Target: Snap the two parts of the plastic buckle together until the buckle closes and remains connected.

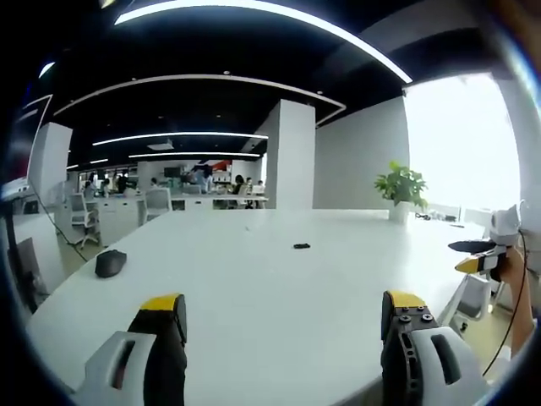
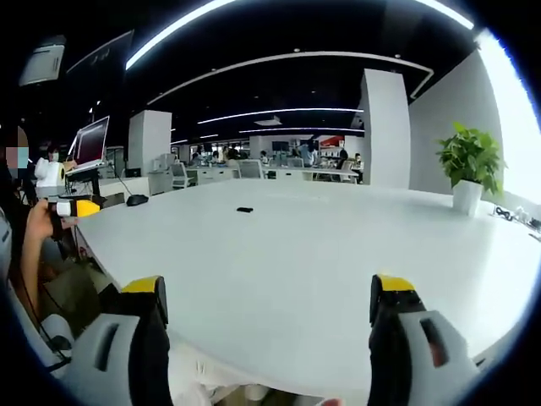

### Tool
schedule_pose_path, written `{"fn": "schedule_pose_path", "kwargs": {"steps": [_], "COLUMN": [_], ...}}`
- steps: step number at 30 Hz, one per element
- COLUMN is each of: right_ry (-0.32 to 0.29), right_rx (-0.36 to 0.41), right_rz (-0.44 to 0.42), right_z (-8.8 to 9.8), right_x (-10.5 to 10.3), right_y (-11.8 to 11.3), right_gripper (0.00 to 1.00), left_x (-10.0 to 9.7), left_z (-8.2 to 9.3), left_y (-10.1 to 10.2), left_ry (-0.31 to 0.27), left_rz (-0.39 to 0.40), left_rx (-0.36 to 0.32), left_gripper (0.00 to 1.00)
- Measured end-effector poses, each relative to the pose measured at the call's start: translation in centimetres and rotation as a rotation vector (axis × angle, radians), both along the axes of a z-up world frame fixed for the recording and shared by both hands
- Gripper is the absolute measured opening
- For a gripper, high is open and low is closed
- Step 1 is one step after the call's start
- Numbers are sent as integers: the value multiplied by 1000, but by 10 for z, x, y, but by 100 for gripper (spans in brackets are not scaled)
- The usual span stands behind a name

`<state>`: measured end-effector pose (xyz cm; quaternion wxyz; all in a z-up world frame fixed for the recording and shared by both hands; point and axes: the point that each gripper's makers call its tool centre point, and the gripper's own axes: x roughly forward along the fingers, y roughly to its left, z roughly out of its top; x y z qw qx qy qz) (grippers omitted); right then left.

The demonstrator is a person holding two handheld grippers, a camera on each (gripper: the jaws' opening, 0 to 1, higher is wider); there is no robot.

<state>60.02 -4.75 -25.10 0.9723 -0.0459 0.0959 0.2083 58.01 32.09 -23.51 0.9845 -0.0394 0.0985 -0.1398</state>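
Black plastic buckle (image 1: 302, 246) on my white worktop (image 1: 270, 288) looks light, stiff; both claws gape empty, so I'd pinch its flat sides.

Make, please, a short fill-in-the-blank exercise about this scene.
1. Both the left gripper and the right gripper have jaws that are ____.
2. The small black buckle lies on the white ____.
3. The potted plant has ____ leaves.

Missing words: open; table; green
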Motion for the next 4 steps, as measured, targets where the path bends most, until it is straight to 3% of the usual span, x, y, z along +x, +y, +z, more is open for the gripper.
{"fn": "schedule_pose_path", "kwargs": {"steps": [4], "right_ry": [0], "right_rx": [0], "right_rz": [1], "right_z": [0], "right_x": [0], "right_y": [1], "right_gripper": [100], "left_x": [1], "left_z": [0], "left_y": [0], "left_ry": [-1], "left_rz": [0], "left_rx": [0], "left_gripper": [98]}}
